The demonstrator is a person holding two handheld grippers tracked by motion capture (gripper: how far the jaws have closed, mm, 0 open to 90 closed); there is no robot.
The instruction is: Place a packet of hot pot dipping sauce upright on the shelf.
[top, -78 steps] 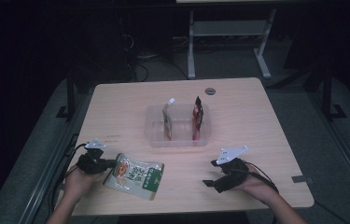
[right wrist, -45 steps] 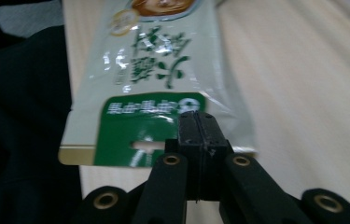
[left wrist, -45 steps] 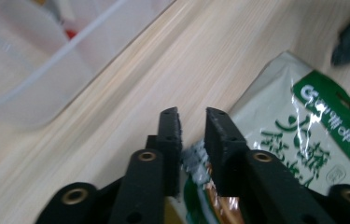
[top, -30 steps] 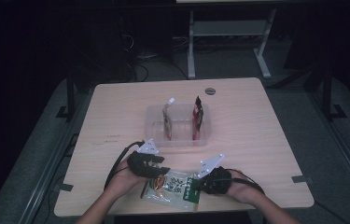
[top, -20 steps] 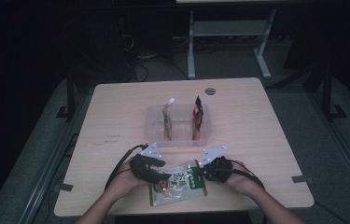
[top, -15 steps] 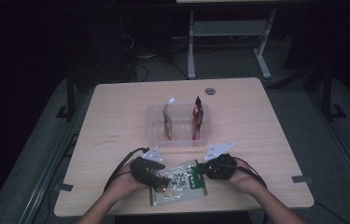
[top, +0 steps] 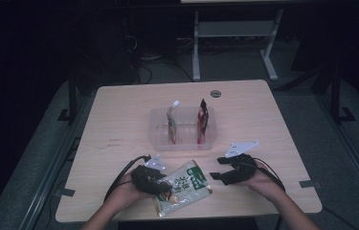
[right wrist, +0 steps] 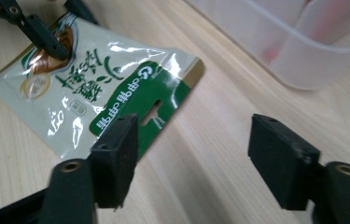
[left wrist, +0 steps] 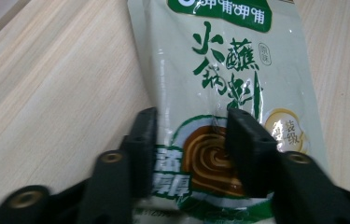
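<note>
A white and green sauce pouch (top: 183, 187) lies flat near the table's front edge. My left gripper (top: 165, 184) is shut on its lower left end. In the left gripper view the jaws of my left gripper (left wrist: 192, 126) pinch the pouch (left wrist: 228, 60) across its brown swirl picture. My right gripper (top: 214, 175) stands open just right of the pouch's green top end. In the right gripper view the jaws of my right gripper (right wrist: 193, 135) are wide apart, the left one over the pouch's green header (right wrist: 130, 102), gripping nothing. The left gripper (right wrist: 53, 35) shows at the pouch's far end.
A clear plastic bin (top: 158, 139) sits mid-table behind the pouch, its wall (right wrist: 303, 70) close to my right gripper. Inside stand a pale pouch (top: 171, 122) and a red pouch (top: 202, 120). A round grommet (top: 215, 93) marks the far table edge.
My left gripper brought the pouch from the front left to the front middle. My right gripper came in to the pouch's right end, then drew back to the right, open.
</note>
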